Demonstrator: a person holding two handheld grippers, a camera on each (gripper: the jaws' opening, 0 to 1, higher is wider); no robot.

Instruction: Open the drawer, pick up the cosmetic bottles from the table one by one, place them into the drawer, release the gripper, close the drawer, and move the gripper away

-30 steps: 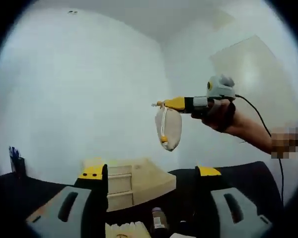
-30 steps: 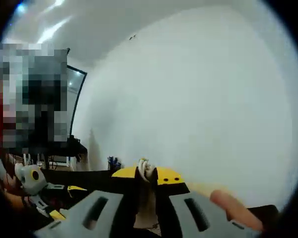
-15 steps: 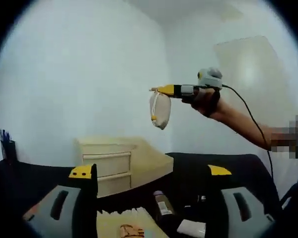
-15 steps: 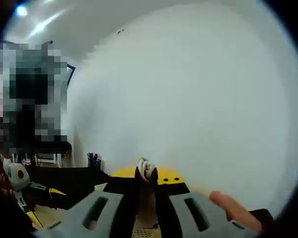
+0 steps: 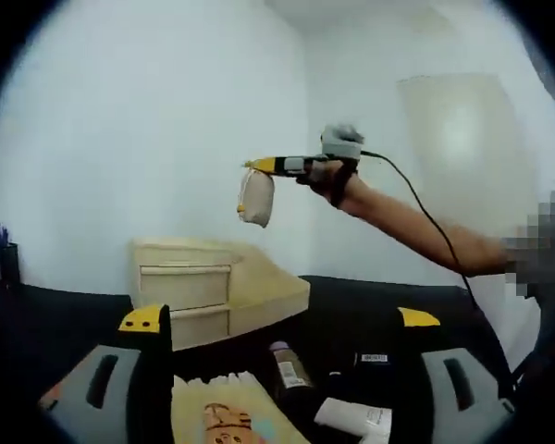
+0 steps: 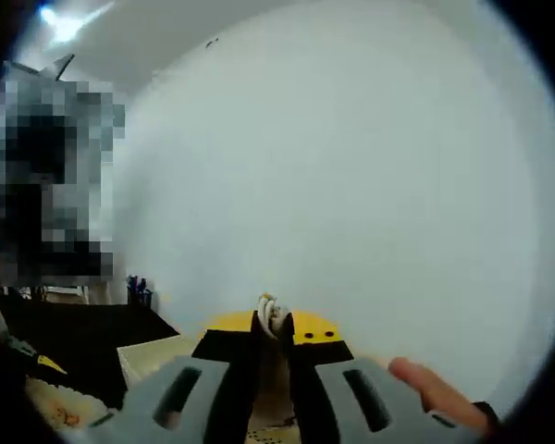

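Left gripper view first. Our left gripper (image 5: 279,347) has its jaws spread wide apart with nothing between them, low over the black table (image 5: 65,319). Past them we count two cosmetic bottles: a brown bottle (image 5: 287,366) lying between the jaws, and a white tube (image 5: 355,416) just right of it, cut off at the bottom edge. A pale printed bag (image 5: 224,414) lies in front, also cut off, its print too blurred to read. The cream drawer unit (image 5: 206,289) stands at the back of the table against the wall, two drawer fronts showing, both flush and shut. A dark pen cup (image 5: 6,264) sits at the far left edge. High above the unit there is plenty of open air, and there a hand (image 5: 334,179) holds the right gripper (image 5: 250,166) level, with a pale pouch (image 5: 256,198) hanging from its tip.

Right gripper view now. The jaws are clamped together on the pouch's top, a knot of white cord (image 6: 275,314) poking out above them; the pouch itself is hidden below the jaws. A fingertip (image 6: 425,388) shows at the lower right. Behind it is bare white wall, and at the lower left we make out what may be a corner of the drawer unit.
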